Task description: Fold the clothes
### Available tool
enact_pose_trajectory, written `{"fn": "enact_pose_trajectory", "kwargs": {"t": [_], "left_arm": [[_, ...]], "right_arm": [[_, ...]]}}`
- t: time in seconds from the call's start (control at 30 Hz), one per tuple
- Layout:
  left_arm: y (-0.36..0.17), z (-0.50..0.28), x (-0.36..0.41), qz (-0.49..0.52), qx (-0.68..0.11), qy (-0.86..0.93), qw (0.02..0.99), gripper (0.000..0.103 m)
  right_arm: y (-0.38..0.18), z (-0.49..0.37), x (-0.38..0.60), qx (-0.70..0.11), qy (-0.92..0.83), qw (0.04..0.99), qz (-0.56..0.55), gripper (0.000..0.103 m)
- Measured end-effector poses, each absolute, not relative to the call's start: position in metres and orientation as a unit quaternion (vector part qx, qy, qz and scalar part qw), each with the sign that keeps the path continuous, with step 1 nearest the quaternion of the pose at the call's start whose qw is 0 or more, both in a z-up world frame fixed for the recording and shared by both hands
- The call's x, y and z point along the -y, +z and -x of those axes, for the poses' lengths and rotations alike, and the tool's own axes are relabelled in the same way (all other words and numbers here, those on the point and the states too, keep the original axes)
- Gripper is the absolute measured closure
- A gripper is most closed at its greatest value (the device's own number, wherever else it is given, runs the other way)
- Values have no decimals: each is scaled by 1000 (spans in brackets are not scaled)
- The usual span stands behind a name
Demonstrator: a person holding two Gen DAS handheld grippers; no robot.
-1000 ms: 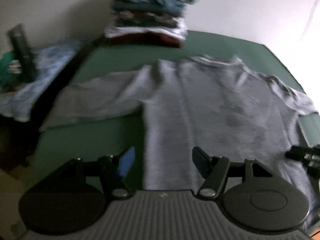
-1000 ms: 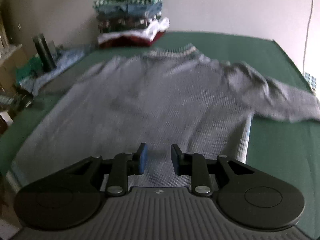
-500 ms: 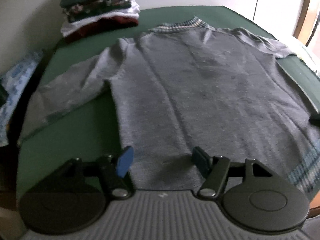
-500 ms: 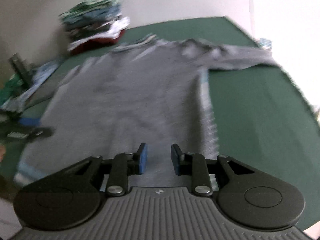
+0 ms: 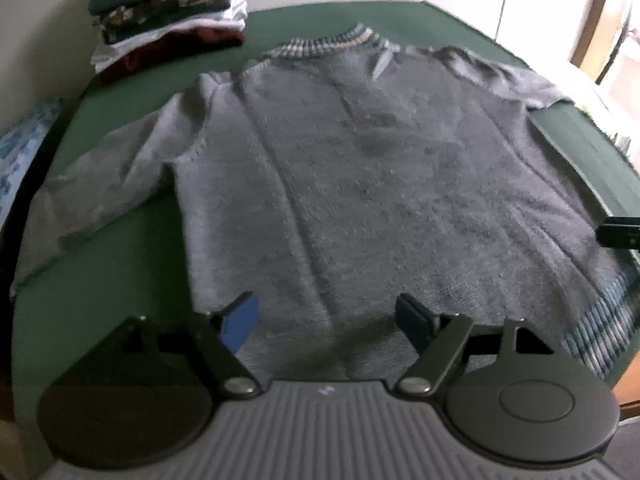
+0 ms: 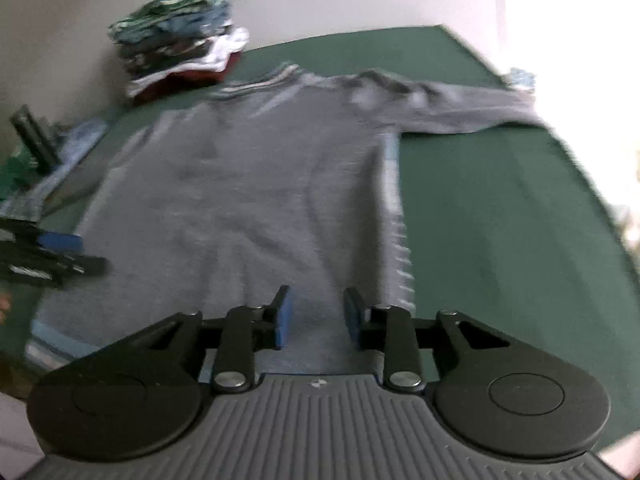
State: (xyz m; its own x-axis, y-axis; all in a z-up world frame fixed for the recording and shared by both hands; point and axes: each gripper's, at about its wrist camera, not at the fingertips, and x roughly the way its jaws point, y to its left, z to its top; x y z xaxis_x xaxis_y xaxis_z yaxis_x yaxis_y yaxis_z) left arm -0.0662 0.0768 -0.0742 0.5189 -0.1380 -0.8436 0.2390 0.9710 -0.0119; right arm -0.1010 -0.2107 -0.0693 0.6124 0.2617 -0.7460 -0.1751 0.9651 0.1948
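Since a second ago I have swung my left gripper (image 5: 326, 318) rightward, off the sweater's left sleeve side and over the hem near its left corner; the stack of folded clothes (image 5: 168, 12) has slid from top centre to top left of that view. My right gripper (image 6: 316, 316) has shifted toward the sweater's right edge.

Grey knit sweater (image 5: 380, 184) lies flat and spread on the green table (image 5: 100, 288), striped collar (image 5: 324, 46) at the far end, both sleeves out to the sides. Striped hem band visible at the near right corner in the left view.

Left gripper: jaws spread wide, nothing between them, above the hem; contact with the fabric unclear. Right gripper: jaws parted by a narrower gap, empty, over the lower body of the sweater.

Right view is motion-blurred. The stack sits at the far left of the table against the wall, apart from the sweater.
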Motion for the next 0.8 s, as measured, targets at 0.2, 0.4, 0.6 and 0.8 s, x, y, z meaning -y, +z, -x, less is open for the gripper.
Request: {"fn": "enact_pose_trajectory", "kwargs": {"t": [0.2,0.4,0.6,0.8], "left_arm": [[-72,71,-73,-24,-495,-48,867,20],[-60,64,-33,15,-480,-18,877,20],[-70,57,21,-4,-490,-1,872,25],[-73,79,31,-6,-490,25,871,15]], "right_arm": [[-76,88,228,-423,160,892,8,76],[-61,53,247,-396,209,894,-18,74],[-70,-21,213,-367,254,895,7,74],[-81,-39,244,-374,248,894,8,77]]}}
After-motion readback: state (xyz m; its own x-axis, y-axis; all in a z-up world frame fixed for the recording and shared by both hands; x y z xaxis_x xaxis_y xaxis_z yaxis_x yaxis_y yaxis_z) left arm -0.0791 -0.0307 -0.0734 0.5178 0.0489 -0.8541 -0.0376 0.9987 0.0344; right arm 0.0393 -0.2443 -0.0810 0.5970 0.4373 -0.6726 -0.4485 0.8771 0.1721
